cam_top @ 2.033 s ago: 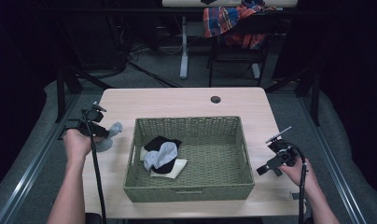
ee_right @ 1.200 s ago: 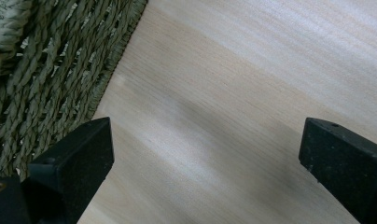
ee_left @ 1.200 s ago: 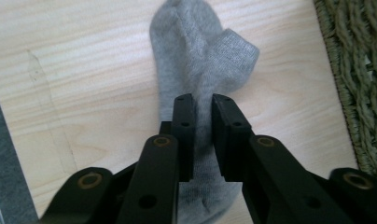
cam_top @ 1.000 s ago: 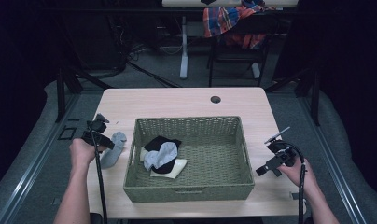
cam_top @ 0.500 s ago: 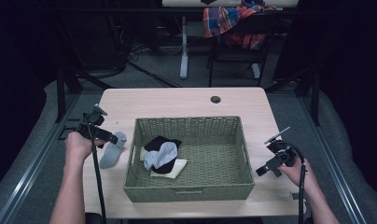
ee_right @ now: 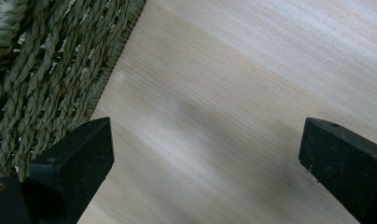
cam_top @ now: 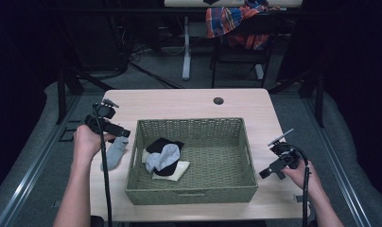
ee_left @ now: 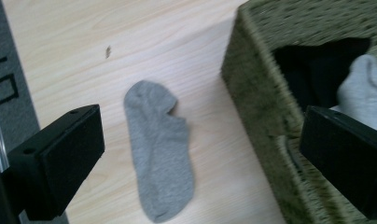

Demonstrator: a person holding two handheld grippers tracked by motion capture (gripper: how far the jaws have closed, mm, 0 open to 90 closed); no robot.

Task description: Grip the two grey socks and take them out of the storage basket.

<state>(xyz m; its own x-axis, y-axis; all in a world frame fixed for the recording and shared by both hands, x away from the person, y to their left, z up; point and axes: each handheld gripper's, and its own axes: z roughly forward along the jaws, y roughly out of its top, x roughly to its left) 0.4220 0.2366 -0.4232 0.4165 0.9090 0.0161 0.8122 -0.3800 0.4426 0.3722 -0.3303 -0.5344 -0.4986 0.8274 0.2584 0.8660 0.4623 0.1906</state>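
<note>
A grey sock (cam_top: pixel 115 152) (ee_left: pixel 159 147) lies flat on the wooden table (cam_top: pixel 179 104), just left of the woven basket (cam_top: pixel 191 194) (ee_left: pixel 256 107). My left gripper (cam_top: pixel 117 131) (ee_left: pixel 200 154) hovers above the sock, open, nothing between its jaws. Inside the basket lie a black sock (cam_top: pixel 164 143) (ee_left: pixel 312 70), a light grey sock (cam_top: pixel 163 156) (ee_left: pixel 361 91) and a cream one (cam_top: pixel 176 171). My right gripper (cam_top: pixel 269 171) (ee_right: pixel 205 163) stands open over bare table right of the basket, whose wall (ee_right: pixel 46 70) shows at the left of the right gripper view.
A round cable hole (cam_top: pixel 218 100) sits near the table's far edge. Beyond the table stand a desk leg (cam_top: pixel 186 52) and a chair draped with plaid cloth (cam_top: pixel 231 19). The floor (ee_left: pixel 9 84) lies past the table's left edge.
The left gripper let the grey sock go; the sock now lies flat on the table left of the basket. The left hand lifted slightly. The right gripper stayed put.
</note>
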